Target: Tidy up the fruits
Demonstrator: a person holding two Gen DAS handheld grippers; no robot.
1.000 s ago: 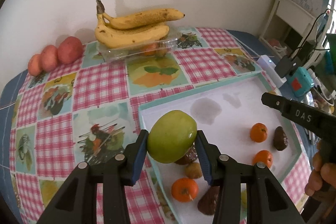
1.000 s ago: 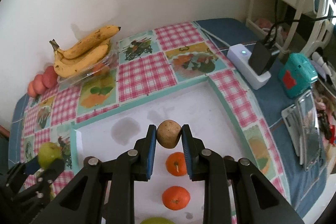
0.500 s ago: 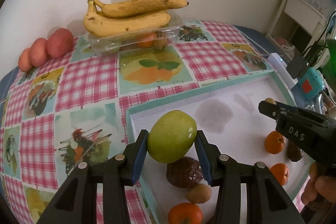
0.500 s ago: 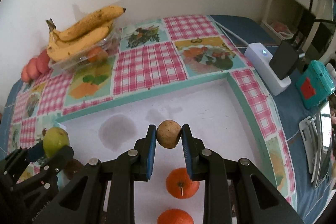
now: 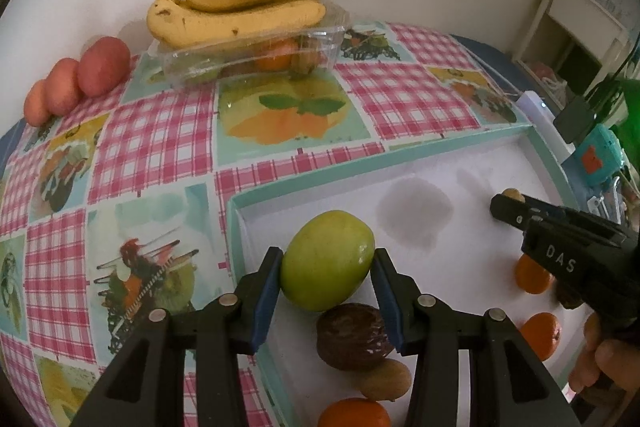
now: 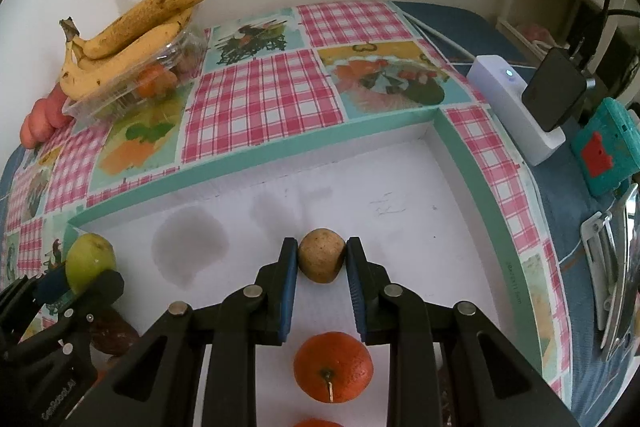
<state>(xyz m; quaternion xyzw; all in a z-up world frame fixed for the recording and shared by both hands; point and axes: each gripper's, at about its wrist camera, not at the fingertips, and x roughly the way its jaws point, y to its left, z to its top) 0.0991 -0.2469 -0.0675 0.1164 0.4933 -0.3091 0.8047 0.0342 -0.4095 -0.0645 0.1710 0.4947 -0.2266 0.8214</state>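
Observation:
My left gripper (image 5: 326, 273) is shut on a green apple (image 5: 327, 259), held over the near left corner of the white tray (image 5: 304, 177). The same apple (image 6: 90, 259) shows at the left of the right wrist view. My right gripper (image 6: 322, 259) is shut on a small brown round fruit (image 6: 321, 260) above the tray floor (image 6: 400, 203); its black body (image 5: 568, 251) shows at the right of the left wrist view. Mandarins (image 5: 530, 275) (image 6: 333, 367), a dark brown fruit (image 5: 354, 337) and another small brown fruit (image 5: 386, 381) lie in the tray.
Bananas (image 5: 240, 7) rest on a clear plastic box (image 5: 256, 57) of fruit at the wall, with three red fruits (image 5: 78, 79) to its left on the checked tablecloth (image 5: 400, 91). A white power strip (image 6: 516, 107), a teal device (image 6: 608, 147) and a hand (image 5: 600, 359) are at the right.
Both grippers have sunk toward the tray with their fruits still held. The bananas and tablecloth now look closer and larger in both views.

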